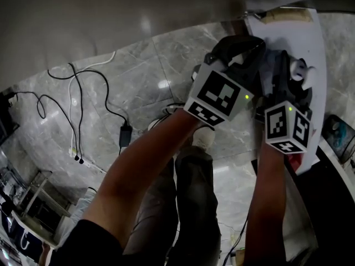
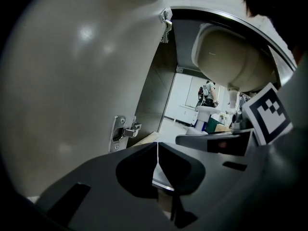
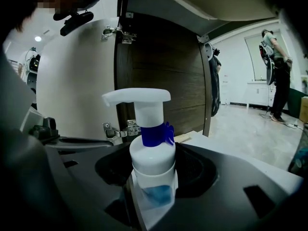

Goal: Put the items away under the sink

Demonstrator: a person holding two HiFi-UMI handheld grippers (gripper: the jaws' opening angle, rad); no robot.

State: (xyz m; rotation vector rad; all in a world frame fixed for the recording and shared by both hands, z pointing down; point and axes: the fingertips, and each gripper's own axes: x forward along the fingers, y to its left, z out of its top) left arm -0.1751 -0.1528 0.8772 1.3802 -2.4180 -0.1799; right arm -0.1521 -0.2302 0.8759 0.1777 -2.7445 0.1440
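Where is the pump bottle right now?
The pump bottle sits centre of the right gripper view, clamped in the right claw, facing the open cabinet.

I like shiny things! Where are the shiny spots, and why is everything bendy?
Left gripper view: soft glare on the cabinet door, edges bowed by the wide lens; head view: glare on the marble floor; right gripper view: spray bottle sharp.

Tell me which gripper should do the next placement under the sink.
Right. The right gripper holds the pump bottle, facing the open cabinet; the left gripper is shut and empty.
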